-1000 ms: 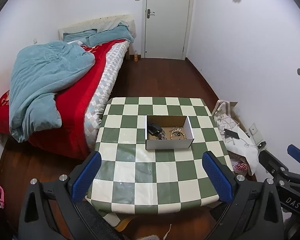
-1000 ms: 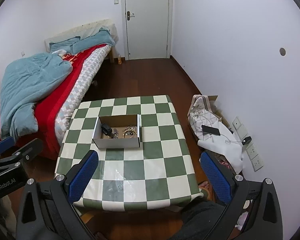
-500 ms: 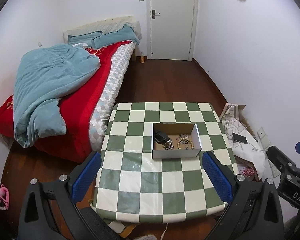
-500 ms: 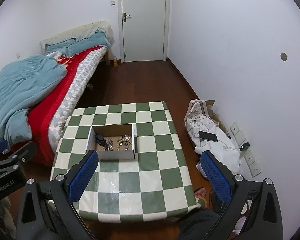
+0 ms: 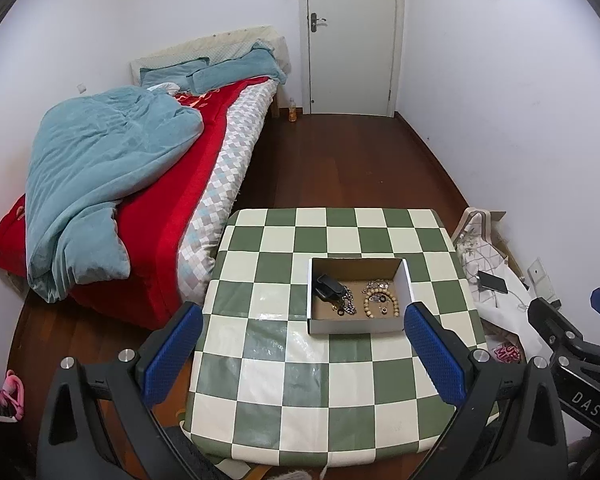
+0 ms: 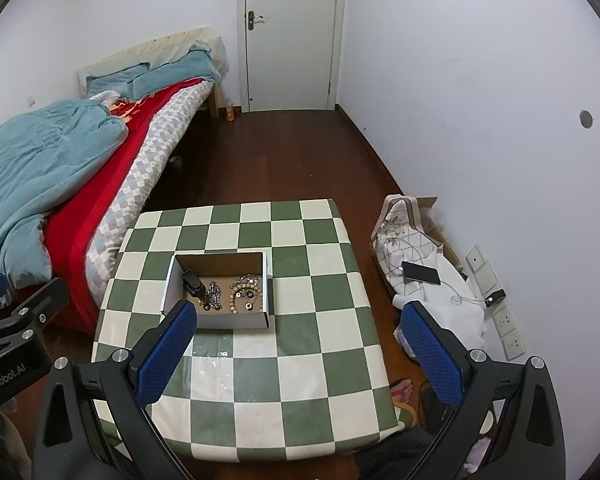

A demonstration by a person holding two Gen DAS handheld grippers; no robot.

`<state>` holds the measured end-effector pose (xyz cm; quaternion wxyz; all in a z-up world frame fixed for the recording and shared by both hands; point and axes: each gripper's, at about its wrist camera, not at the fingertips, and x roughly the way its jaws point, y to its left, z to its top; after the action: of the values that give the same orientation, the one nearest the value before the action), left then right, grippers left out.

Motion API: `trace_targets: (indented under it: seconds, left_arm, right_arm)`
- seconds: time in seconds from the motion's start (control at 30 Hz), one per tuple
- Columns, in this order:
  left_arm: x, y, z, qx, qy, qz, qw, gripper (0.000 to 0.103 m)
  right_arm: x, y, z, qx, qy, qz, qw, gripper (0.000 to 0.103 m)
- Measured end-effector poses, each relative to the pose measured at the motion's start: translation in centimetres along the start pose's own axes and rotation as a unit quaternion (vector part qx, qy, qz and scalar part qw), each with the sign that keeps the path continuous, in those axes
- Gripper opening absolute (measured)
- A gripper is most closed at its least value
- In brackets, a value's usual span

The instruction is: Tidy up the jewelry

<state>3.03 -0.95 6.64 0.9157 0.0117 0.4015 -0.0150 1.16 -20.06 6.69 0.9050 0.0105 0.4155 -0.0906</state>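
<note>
Above one checkered table [image 5: 332,380], two hand-held grippers (left [image 5: 304,344], right [image 6: 300,344]) both released, one jewelry box [image 5: 358,326].

A square surface [image 5: 284,380] covered in a green-and-cream checked cloth stood on a dark wooden floor [image 5: 340,160], just beside a bed [image 5: 228,152]. One open cardboard box [image 5: 358,322] sat directly on it, toward the far half, with jewelry inside: a beaded bracelet [image 5: 380,302], a metal chain [image 5: 348,304] and a dark item [image 5: 326,286]. A clear film glinted over the near squares. The rest of the cloth carried only its pattern.
</note>
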Motion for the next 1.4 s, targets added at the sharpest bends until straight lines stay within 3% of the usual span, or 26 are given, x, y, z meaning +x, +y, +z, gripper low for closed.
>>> trace_targets:
  seconds: [1.4]
  left_arm:
    - [0.9, 1.3, 0.5, 0.001, 0.001, 0.025, 0.9997, 0.103]
  right_arm:
    - [1.6, 2.7, 1.2, -0.022, 0.006, 0.008, 1.0, 0.103]
